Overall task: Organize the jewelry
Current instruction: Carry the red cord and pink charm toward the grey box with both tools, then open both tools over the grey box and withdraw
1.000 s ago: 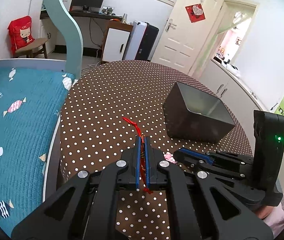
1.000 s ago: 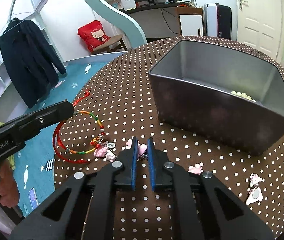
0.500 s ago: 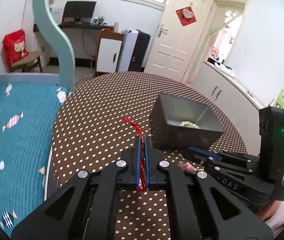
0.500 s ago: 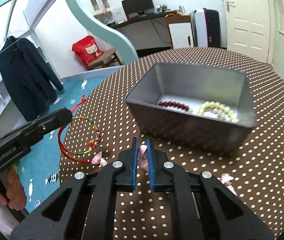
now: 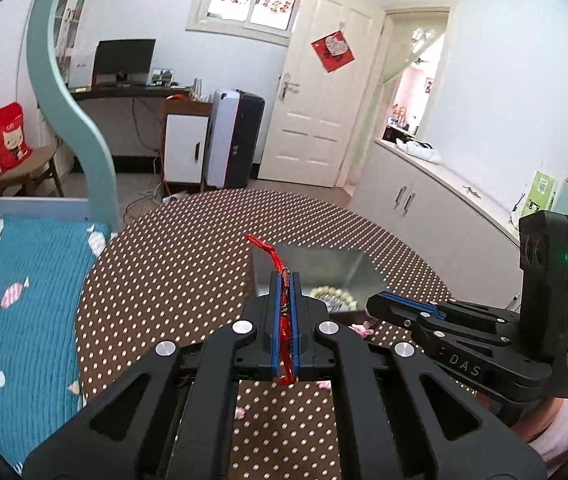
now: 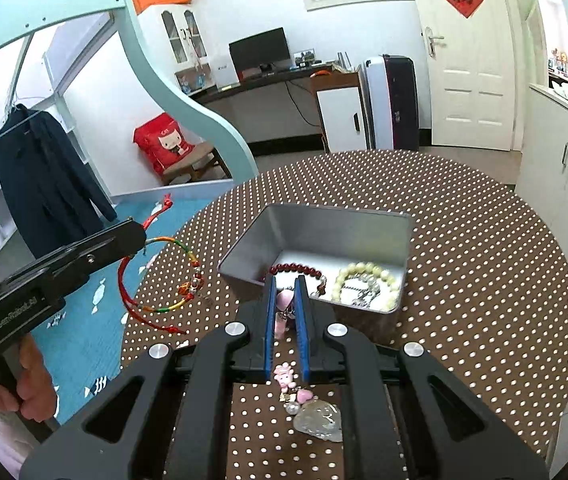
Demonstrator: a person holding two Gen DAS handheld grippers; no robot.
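My left gripper (image 5: 285, 280) is shut on a red cord bracelet (image 5: 284, 312); in the right wrist view the bracelet (image 6: 156, 280) hangs as a loop with coloured beads, left of the tin. My right gripper (image 6: 286, 280) is shut on a pink charm bracelet (image 6: 284, 304) whose charms (image 6: 296, 392) dangle below, held above the near rim of the grey metal tin (image 6: 324, 220). The tin (image 5: 316, 264) holds a dark red bead bracelet (image 6: 296, 269) and a cream bead bracelet (image 6: 364, 280). Both grippers are raised above the table.
The round table has a brown polka-dot cloth (image 6: 484, 260). Small pink charms (image 5: 360, 328) lie on it near the tin. A bed with a teal blanket (image 5: 12, 300) borders the table's left side. White cabinets (image 5: 444, 208) stand to the right.
Both grippers have risen with their bracelets and moved toward the tin. The tin's inside now shows from above.
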